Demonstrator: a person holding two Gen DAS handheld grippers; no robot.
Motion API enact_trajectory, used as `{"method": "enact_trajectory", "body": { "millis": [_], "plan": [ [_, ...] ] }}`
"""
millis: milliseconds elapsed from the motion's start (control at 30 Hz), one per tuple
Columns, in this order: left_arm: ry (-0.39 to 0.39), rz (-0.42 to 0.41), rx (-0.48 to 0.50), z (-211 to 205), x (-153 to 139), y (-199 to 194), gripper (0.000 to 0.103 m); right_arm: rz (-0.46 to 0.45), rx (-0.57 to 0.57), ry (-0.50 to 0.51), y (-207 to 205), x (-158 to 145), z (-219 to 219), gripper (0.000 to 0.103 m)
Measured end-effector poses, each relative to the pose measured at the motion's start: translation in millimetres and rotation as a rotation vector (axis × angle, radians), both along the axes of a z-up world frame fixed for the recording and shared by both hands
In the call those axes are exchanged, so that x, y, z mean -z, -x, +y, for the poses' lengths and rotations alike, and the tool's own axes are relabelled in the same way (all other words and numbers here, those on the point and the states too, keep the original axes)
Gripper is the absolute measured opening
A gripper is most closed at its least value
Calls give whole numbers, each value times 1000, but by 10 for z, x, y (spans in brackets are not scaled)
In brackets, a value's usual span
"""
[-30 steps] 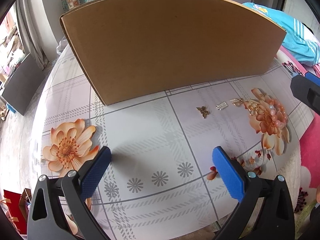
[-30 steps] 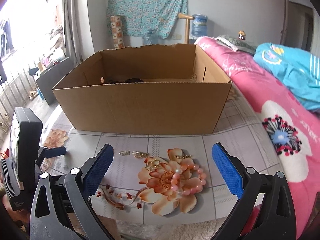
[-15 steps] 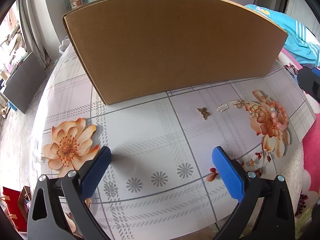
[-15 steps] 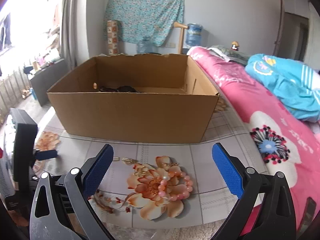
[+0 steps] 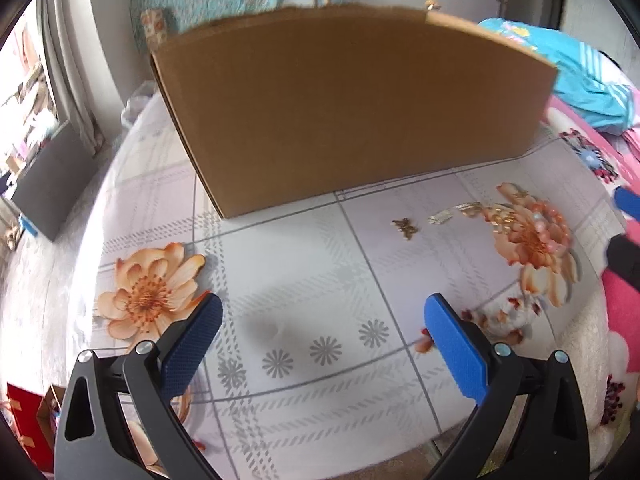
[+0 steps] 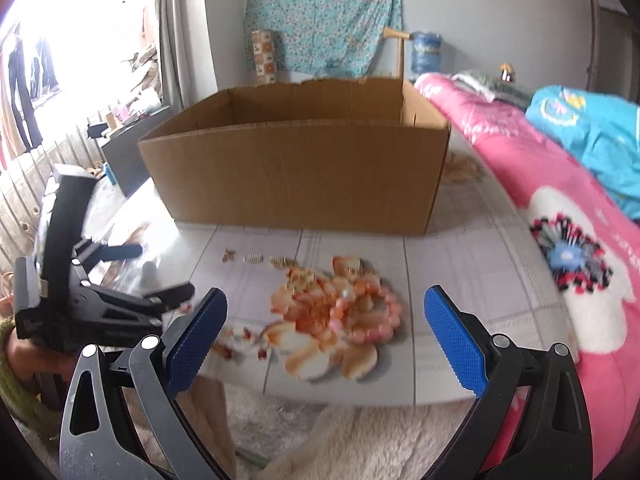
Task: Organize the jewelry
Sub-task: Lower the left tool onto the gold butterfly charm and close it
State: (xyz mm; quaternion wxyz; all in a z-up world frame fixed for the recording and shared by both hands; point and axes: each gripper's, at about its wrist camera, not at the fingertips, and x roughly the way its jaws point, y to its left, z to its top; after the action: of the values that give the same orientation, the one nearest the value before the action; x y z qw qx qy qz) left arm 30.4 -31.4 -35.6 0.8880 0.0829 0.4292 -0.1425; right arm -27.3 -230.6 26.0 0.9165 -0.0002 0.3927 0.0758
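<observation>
both blue-padded grippers, left [image 5: 322, 344] and right [image 6: 326, 336], wide open and empty, have drawn back; pink bead bracelet [image 6: 366, 312] at centre frame, untouched.

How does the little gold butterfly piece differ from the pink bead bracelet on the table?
The gold butterfly piece is small, flat and metallic; the pink bead bracelet is a larger ring of round beads. The butterfly piece lies on plain pale tablecloth, while the bracelet lies on the printed orange flower, where it blends in. The butterfly piece sits further left, nearer the left gripper. Both lie loose in front of the cardboard box, with neither gripped.
</observation>
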Motion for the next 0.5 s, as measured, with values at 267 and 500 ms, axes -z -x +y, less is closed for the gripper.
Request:
{"method": "enact_trajectory", "body": {
  "millis": [267, 500],
  "plan": [
    [66, -71, 90, -44, -116, 183, 92, 57, -50, -76, 4, 134, 9, 71],
    [7, -93, 127, -241, -119, -35, 71, 48, -57, -144, -108, 123, 32, 64]
  ]
}}
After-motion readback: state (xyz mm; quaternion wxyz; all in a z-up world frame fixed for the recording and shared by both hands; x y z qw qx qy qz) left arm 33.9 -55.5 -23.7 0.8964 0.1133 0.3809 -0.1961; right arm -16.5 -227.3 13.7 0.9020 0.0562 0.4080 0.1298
